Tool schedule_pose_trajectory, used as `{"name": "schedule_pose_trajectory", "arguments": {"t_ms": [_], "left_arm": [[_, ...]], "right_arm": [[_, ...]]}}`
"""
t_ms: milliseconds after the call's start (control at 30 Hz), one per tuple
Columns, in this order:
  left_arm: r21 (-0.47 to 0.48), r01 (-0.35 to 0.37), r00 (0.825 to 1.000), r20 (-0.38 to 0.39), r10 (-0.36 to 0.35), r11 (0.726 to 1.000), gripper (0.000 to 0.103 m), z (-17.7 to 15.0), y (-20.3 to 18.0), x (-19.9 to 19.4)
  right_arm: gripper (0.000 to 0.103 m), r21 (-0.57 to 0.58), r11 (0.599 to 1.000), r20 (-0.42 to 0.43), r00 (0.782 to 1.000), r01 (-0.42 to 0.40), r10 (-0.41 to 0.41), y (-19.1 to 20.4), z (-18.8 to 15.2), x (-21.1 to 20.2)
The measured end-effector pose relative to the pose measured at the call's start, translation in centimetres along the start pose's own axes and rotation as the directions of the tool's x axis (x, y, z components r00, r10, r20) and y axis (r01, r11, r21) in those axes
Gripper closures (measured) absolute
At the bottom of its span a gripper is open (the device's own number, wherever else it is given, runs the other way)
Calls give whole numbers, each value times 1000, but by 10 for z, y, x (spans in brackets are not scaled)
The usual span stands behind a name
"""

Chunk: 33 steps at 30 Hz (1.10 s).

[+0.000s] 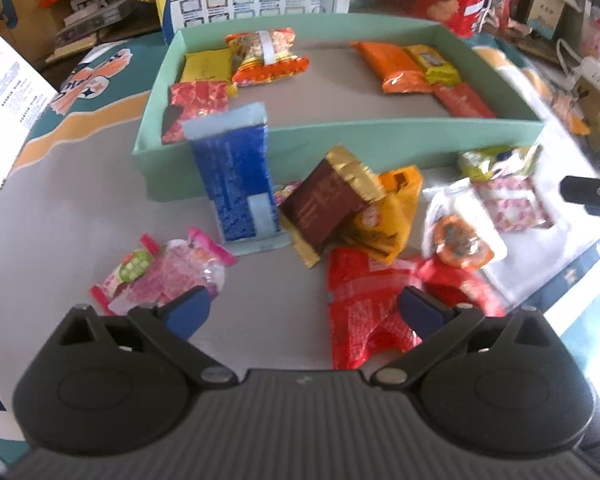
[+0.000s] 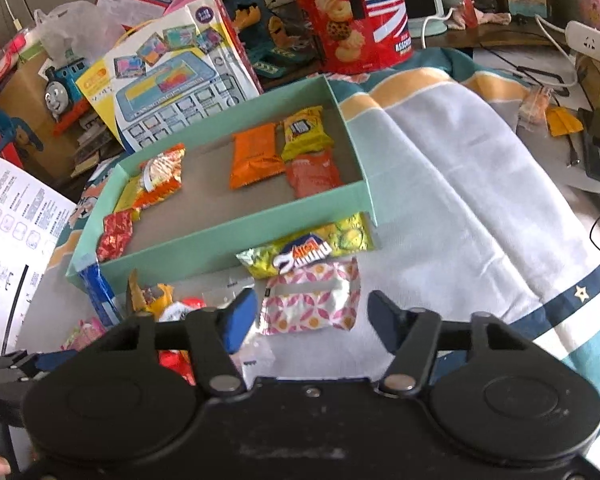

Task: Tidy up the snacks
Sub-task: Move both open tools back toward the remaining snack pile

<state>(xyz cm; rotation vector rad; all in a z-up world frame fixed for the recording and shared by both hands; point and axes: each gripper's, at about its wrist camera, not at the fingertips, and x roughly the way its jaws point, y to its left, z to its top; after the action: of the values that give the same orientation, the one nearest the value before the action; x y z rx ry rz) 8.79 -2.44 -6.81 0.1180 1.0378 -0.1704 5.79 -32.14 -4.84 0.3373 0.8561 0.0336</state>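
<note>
A mint-green box holds several snack packets, among them an orange one. Loose packets lie in front of it. A blue packet leans on its front wall, beside a brown-and-gold one. A pink one and a red one lie nearer. My left gripper is open over the cloth, its right finger above the red packet. My right gripper is open, with a pink-patterned white packet just ahead between its fingers, untouched. A yellow packet lies behind that.
A red biscuit tin, a toy box and a blue toy train crowd the far side. A printed paper sheet lies at the left. A power strip and cables are at the right. Bare grey cloth spreads right of the box.
</note>
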Motion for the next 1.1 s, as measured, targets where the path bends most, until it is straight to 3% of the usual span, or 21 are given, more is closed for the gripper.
{"name": "schedule_pose_trajectory", "arguments": {"t_ms": [233,400,700,1100], "left_arm": [[-26,5,1000,-27,-6,1000,0,-5,8,11],[-35,14,999,-32,-15,999,0,-3,8,13],[-52,34,998,-50,-36,998,0,-1,13,15],[-25,65,996,-52,-66,998,0,5,-1,12]], "right_arm": [[59,43,999,-27,999,-20,21,-1,8,19],[60,110,993,-31,999,-36,40,4,22,39],[58,169,986,-52,999,12,-4,15,31,81],[59,2,997,-90,993,74,-74,-7,18,69]]}}
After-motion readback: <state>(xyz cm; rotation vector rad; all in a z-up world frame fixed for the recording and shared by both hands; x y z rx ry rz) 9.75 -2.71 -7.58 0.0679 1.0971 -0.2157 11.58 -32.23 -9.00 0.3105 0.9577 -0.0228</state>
